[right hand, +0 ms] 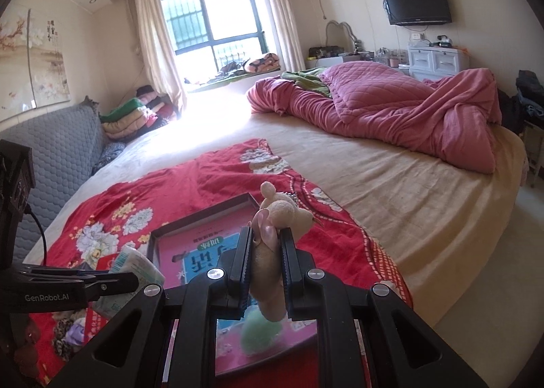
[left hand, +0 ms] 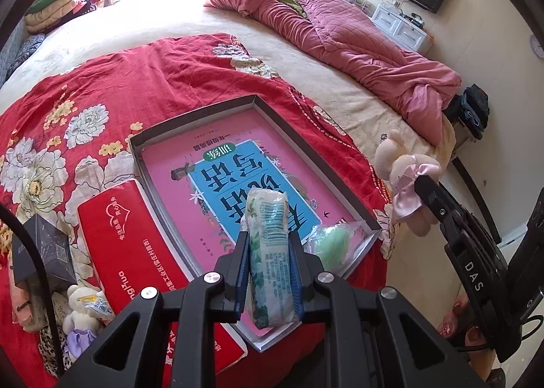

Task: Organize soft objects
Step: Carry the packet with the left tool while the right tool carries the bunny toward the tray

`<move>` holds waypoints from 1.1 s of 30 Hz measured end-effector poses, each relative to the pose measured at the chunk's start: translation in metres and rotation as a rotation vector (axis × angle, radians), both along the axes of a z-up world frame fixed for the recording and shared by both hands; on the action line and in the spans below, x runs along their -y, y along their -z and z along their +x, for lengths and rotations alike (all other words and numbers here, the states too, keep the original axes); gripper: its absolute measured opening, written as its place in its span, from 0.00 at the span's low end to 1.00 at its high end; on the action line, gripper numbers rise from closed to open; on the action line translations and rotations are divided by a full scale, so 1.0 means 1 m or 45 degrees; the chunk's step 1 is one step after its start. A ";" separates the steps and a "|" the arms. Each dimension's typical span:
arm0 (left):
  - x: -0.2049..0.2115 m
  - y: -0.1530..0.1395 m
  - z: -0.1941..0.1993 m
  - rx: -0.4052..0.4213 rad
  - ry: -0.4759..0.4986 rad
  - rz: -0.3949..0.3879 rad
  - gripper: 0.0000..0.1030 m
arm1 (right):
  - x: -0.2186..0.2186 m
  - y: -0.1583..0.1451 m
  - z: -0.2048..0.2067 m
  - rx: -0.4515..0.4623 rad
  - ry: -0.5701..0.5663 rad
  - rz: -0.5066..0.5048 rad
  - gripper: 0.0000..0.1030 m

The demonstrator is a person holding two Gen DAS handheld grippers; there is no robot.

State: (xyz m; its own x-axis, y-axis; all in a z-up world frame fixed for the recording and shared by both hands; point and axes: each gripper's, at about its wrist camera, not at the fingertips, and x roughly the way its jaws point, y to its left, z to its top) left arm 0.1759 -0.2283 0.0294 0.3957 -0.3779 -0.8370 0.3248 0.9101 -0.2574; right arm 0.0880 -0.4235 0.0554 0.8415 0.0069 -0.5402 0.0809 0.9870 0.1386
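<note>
The left gripper (left hand: 268, 252) is clamped on a tissue pack (left hand: 270, 252), its blue pads pressing the soft wrapper from both sides, the pack standing up between the fingers over the near edge of the shallow box (left hand: 190, 116). The right gripper (right hand: 265, 258) is closed on a small plush toy (right hand: 282, 214), squeezing its body while the head and ears stick out above the fingertips; it hangs over the box's near right part.

The box lies on the red floral cloth (left hand: 102, 82) toward the near edge of the bed (right hand: 408, 204), with a pink and blue book (left hand: 238, 163) as its floor and a green puff in clear wrap (left hand: 335, 245) already in its near right corner.

The step in hand looks like setting both held things into the box. To do it well, each gripper should lower until its item rests on the book before letting go (soft things dropped from height tend to roll), and the tissue pack should land left of the green puff, not on it. The plush would fit best toward the far right corner, which is bare. A red tissue package (left hand: 136, 235) and another little plush (left hand: 81, 313) wait just outside the box's left edge.
</note>
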 end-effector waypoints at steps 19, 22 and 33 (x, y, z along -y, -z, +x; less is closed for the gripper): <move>0.012 0.032 0.009 -0.072 0.027 0.066 0.21 | -0.005 0.056 0.034 -0.179 -0.088 -0.094 0.15; 0.011 0.034 0.009 -0.079 0.025 0.058 0.21 | -0.005 0.059 0.037 -0.188 -0.125 -0.044 0.15; 0.014 0.042 0.018 -0.112 0.020 0.060 0.21 | 0.002 0.079 0.048 -0.296 -0.094 0.043 0.16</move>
State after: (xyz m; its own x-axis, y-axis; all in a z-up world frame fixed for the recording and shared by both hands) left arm 0.1937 -0.2418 -0.0123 0.3143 -0.3433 -0.8851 0.3171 0.9167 -0.2429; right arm 0.1360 -0.4252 -0.0240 0.6914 0.0847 -0.7175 0.0425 0.9866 0.1574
